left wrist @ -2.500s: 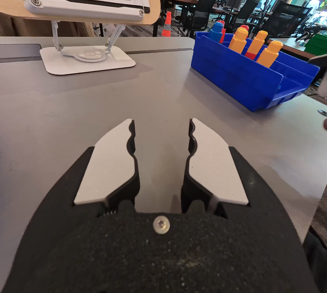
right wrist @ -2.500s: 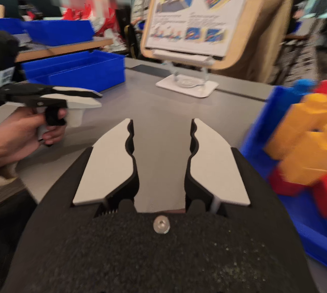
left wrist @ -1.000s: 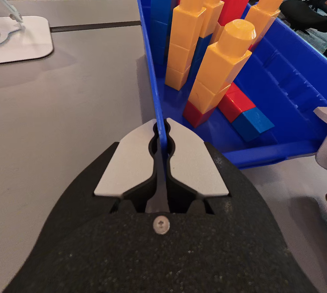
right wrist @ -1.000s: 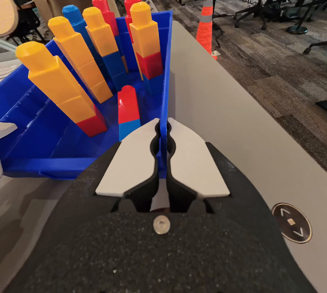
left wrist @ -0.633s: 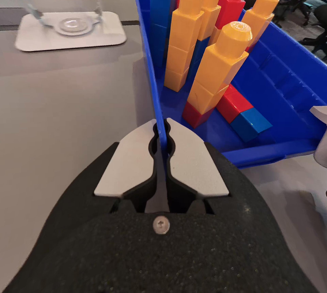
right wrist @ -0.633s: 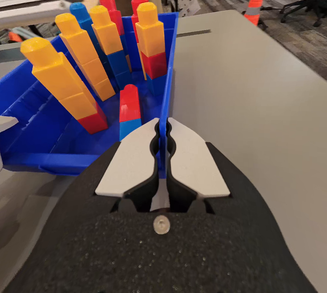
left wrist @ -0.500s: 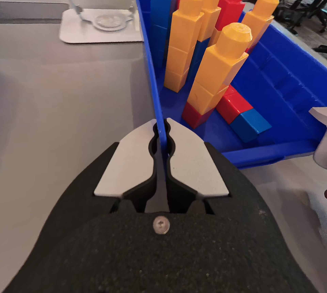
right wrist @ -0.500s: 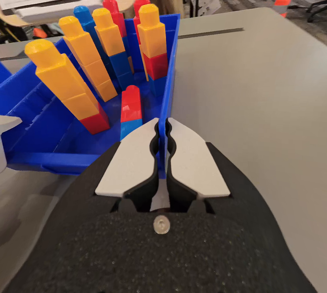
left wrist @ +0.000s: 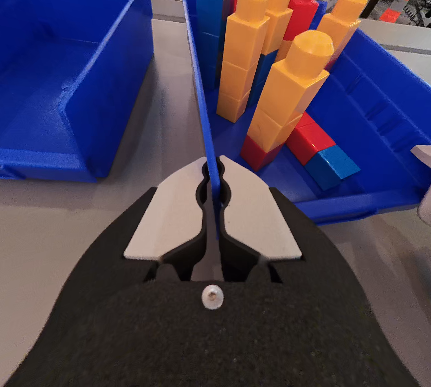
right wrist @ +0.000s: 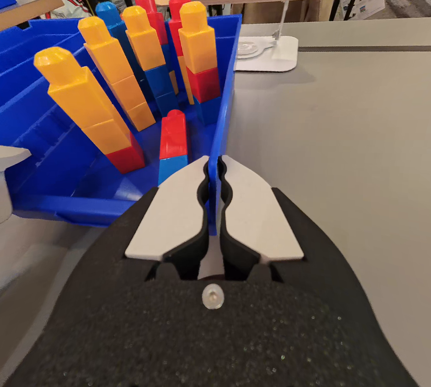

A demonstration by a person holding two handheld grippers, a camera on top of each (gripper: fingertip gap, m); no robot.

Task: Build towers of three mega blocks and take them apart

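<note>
A blue bin (left wrist: 382,100) holds several upright three-block towers of yellow, red and blue mega blocks (left wrist: 286,95), and one red-and-blue tower (left wrist: 321,156) lies on its floor. My left gripper (left wrist: 213,162) is shut on the bin's left side wall (left wrist: 200,95). My right gripper (right wrist: 213,161) is shut on the same bin's right side wall (right wrist: 224,100). The towers (right wrist: 88,105) and the lying tower (right wrist: 173,142) also show in the right wrist view. Each view shows the tip of the other gripper at its edge.
A second, empty blue bin (left wrist: 70,67) stands on the grey table (left wrist: 163,100) just left of the held bin. A wooden board with an instruction sheet on a white stand (right wrist: 268,53) stands at the table's back. A person is behind the table at the far left.
Both grippers closed on the bin's side walls and keep hold. The bin with its towers has swung and moved left across the table, so it now sits beside the empty bin.
</note>
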